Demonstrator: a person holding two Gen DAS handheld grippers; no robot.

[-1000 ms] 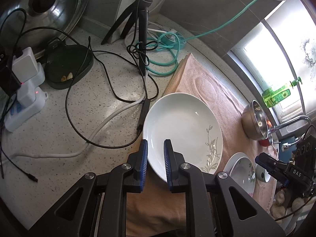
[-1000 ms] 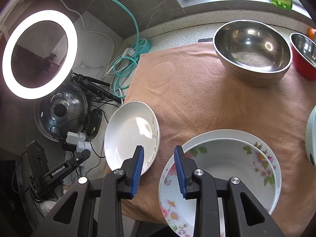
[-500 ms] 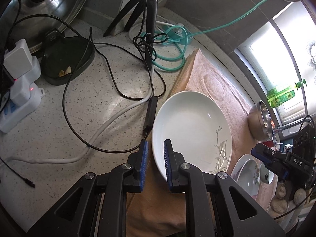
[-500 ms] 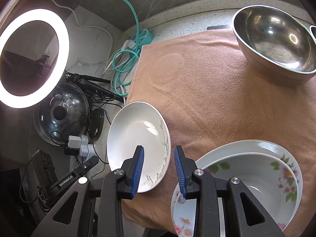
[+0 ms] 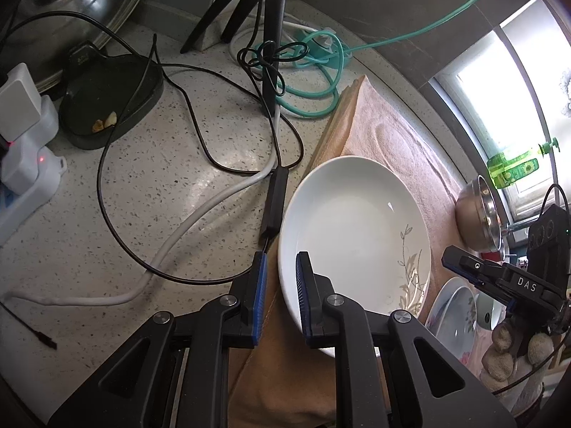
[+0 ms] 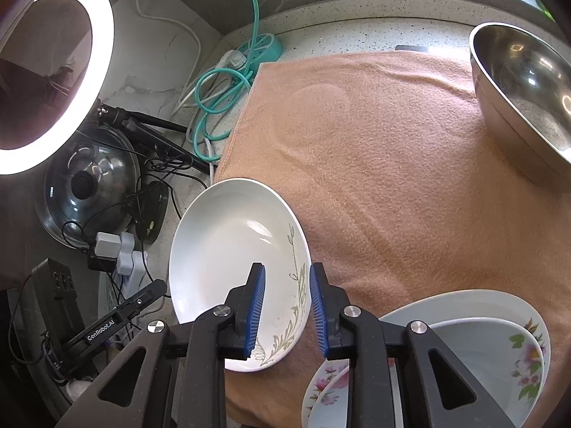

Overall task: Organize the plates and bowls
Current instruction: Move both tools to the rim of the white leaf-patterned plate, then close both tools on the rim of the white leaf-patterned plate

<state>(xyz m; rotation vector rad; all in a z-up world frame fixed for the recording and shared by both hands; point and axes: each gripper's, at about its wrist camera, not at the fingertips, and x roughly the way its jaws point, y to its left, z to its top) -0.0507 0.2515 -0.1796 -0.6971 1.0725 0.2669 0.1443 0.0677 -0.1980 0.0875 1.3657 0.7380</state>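
Note:
A white plate with a leaf pattern lies at the left edge of the peach towel. My left gripper is open, its jaws straddling the plate's near-left rim. In the right wrist view the same plate lies below my right gripper, which is open with its jaws either side of the plate's right rim. A floral bowl sits in a floral plate at the lower right. A steel bowl stands on the towel's far right.
Black and white cables, a teal cord, a tripod, a power strip with chargers, a black dish and a pot lid crowd the counter left of the towel. A ring light glows.
Both grippers have closed in on the white leaf plate. The right gripper moved left from the floral stack to the plate's right rim; the left moved forward along the plate's left rim.

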